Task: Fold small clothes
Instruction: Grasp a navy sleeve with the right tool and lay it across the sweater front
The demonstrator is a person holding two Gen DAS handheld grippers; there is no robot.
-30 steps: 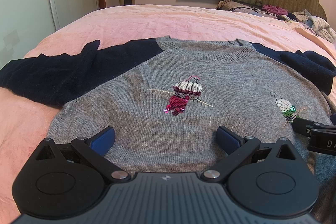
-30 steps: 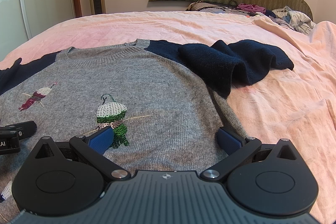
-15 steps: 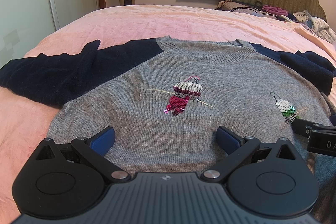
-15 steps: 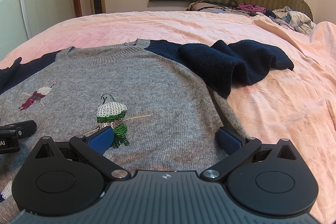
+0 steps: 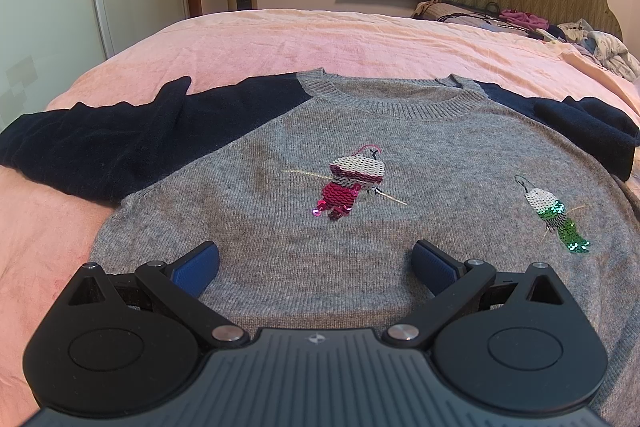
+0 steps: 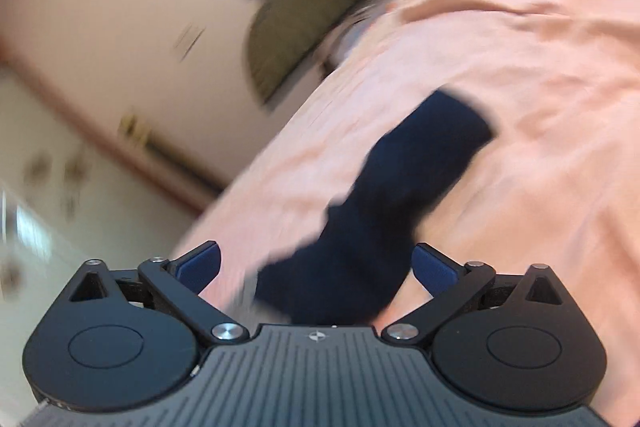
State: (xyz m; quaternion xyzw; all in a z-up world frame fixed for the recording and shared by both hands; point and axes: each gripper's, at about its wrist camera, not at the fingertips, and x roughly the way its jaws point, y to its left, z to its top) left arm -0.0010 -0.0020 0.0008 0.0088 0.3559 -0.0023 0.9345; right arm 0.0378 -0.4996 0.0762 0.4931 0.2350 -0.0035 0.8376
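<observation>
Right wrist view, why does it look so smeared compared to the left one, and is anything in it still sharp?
Right wrist view: heavy motion blur and a tilted horizon; the navy sleeve and pink bedspread streak, only the right gripper is crisp. Left wrist view: sharp and evenly lit, grey sweater clear, fisheye bending at the edges.

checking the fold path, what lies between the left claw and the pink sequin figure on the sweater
In the left wrist view, only bare grey knit of the sweater lies between the open left claw and the pink sequin figure.
</observation>
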